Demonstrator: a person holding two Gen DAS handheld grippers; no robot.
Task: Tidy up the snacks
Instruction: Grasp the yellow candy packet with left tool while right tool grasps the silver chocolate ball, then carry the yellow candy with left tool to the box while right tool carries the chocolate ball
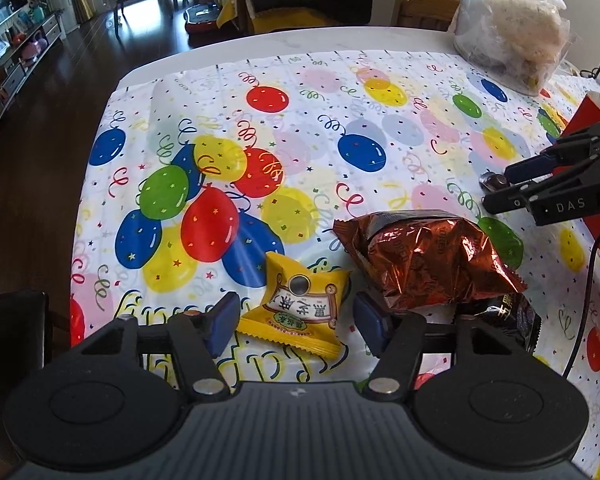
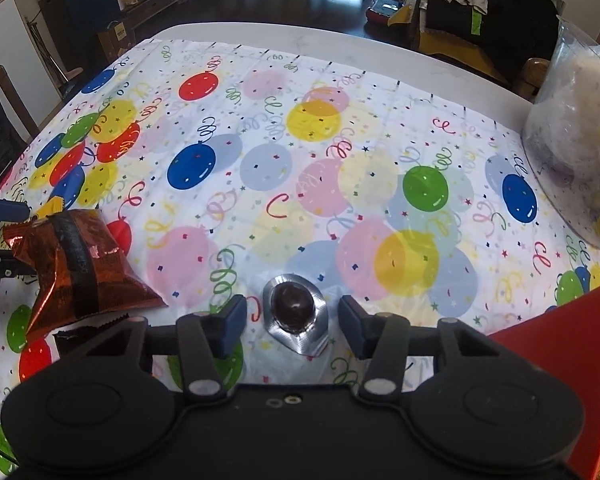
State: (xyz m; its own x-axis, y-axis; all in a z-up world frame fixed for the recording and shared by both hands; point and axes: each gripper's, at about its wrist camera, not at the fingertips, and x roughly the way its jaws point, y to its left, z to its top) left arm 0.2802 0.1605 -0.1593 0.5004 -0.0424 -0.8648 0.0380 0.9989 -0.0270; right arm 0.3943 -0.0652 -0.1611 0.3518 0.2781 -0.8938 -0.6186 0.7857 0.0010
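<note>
A yellow snack packet lies on the balloon tablecloth between the open fingers of my left gripper. A crinkled red-brown foil bag lies just right of it and also shows in the right wrist view. A dark packet sits partly under that bag. My right gripper is open around a small foil-wrapped dark sweet; this gripper and the sweet also show at the right of the left wrist view.
A red box stands at the right edge, also seen in the left wrist view. A clear plastic bag of pale food sits at the table's far right corner. Chairs and the table edge lie beyond.
</note>
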